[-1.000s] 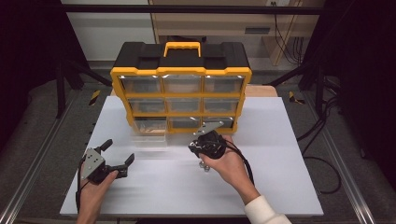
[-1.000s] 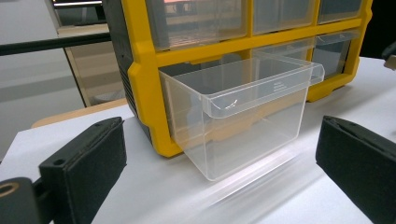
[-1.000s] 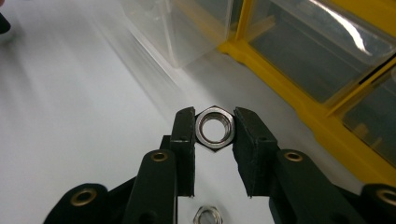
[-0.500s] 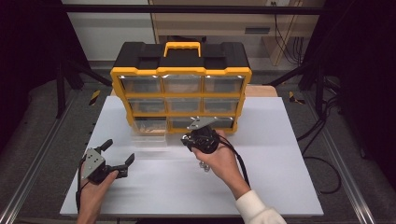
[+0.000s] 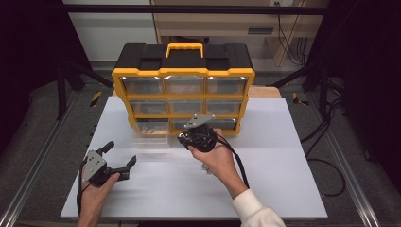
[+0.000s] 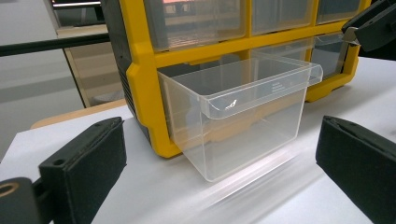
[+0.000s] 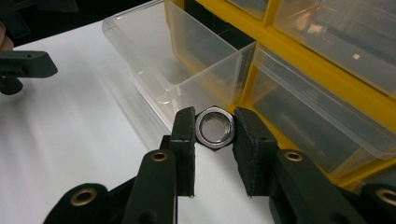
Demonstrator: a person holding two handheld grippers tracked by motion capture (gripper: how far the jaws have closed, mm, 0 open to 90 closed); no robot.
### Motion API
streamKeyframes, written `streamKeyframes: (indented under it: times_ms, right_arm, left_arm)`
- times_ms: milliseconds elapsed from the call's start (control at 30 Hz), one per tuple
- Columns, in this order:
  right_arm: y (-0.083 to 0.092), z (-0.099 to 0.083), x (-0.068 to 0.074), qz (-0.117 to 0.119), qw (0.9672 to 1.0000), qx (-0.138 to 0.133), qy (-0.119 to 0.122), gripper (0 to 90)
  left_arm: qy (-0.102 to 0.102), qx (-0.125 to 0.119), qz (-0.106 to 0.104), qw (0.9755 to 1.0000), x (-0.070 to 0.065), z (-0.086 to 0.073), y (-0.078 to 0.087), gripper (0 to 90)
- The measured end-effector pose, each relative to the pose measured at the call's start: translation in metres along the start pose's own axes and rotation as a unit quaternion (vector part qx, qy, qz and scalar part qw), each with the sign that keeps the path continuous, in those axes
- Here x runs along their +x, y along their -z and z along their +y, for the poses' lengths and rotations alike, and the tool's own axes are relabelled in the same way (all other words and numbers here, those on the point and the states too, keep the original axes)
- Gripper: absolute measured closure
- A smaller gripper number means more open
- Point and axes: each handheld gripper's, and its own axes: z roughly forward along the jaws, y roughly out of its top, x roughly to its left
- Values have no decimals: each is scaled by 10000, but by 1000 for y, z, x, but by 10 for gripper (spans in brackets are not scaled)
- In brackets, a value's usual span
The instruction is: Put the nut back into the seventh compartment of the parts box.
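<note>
Nut carried toward the pulled-out drawer

Right tongs (image 7: 214,128), clamped on a hex nut (image 7: 215,128), have shifted toward the clear drawer (image 7: 187,60) at 12 o'clock; left tongs (image 6: 219,163) wait apart.

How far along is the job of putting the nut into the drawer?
Done: the clear drawer is pulled out of the yellow cabinet. In hand: the right gripper grips a nut near the drawer. Left: dropping it in, and probably closing the drawer.

Clear plastic drawer (image 6: 243,116), small embossed line on front lip, too faint to read, no other legible text
</note>
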Motion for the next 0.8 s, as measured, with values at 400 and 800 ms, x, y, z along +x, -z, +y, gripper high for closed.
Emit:
streamKeyframes:
  times_ms: [400, 800]
  right_arm:
    - [-2, 6, 1, 56, 9999, -110, -56, 703]
    - [-6, 12, 3, 153, 9993, -316, -118, 703]
  left_arm:
    - [-5, 4, -7, 10000, -1, 0, -1, 16]
    - [6, -25, -11, 10000, -1, 1, 0, 15]
